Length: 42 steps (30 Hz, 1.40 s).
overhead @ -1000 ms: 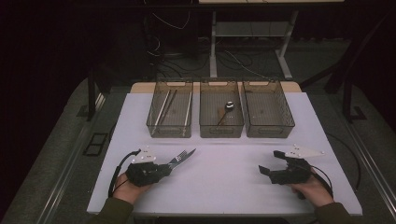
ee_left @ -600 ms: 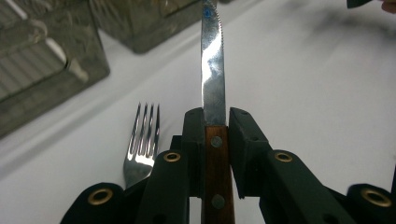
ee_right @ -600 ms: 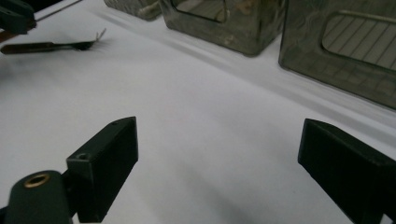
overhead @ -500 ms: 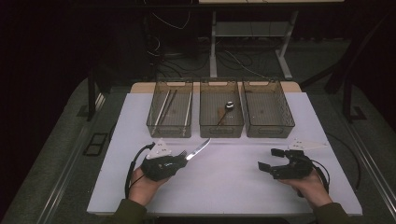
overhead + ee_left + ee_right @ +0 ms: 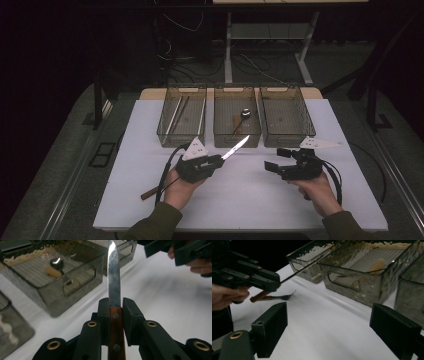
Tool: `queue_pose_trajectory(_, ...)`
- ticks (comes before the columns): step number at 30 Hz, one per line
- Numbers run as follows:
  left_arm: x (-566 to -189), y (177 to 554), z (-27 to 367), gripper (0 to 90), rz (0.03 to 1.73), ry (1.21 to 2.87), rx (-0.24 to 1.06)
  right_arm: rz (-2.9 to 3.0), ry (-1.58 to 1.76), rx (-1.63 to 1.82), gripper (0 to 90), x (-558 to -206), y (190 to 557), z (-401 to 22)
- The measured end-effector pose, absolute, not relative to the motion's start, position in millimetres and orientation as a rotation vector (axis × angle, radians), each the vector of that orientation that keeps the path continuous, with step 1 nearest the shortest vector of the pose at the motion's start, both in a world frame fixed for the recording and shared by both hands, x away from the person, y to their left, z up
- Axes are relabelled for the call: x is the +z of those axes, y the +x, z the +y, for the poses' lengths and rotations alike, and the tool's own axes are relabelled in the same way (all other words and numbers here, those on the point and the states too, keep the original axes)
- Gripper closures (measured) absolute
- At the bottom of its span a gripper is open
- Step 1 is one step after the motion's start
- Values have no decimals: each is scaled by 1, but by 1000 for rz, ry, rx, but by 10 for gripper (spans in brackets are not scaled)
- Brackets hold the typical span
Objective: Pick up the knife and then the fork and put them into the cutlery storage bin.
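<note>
Knife with a serrated steel blade and a riveted wooden handle, held above the white table in front of the middle bin; its tip points toward that bin's near wall. Left gripper, in the person's left hand, is pinching the knife by the top of the handle: in the left gripper view both black jaws press flat against the wood just below the blade. Middle bin, a clear smoked tray, contains a spoon with a wooden handle. Left bin holds thin pale sticks; right bin stands beside the middle one at the table's far edge. Fork with a wooden handle lies flat on the table near the left hand. Right gripper, in the right hand, sits well apart from the knife with its jaws spread wide and nothing between them, as the right gripper view shows
</note>
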State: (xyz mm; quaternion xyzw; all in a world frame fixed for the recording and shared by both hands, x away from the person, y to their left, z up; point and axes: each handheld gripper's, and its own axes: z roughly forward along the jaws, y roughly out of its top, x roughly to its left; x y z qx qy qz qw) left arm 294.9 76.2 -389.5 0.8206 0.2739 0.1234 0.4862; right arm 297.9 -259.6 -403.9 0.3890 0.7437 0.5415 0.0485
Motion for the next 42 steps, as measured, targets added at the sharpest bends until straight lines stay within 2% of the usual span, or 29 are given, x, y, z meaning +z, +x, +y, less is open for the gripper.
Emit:
queue_pose_trajectory(8,-389,294,58,768,648,1974,297,2286,1186,1698,160,-406,307,-236)
queue_pose_trajectory(20,-398,281,40,768,599,1989,280,2296,1235,1792,311,-413,303,-230)
queue_pose_trajectory(26,-400,277,29,768,572,1994,278,2307,1253,1834,425,-415,304,-228)
queue_pose_trajectory(30,-401,275,27,768,564,1997,290,2326,1280,1862,551,-415,304,-227)
queue_pose_trajectory(42,-402,275,24,768,552,1995,277,2324,1255,1948,764,-414,303,-225)
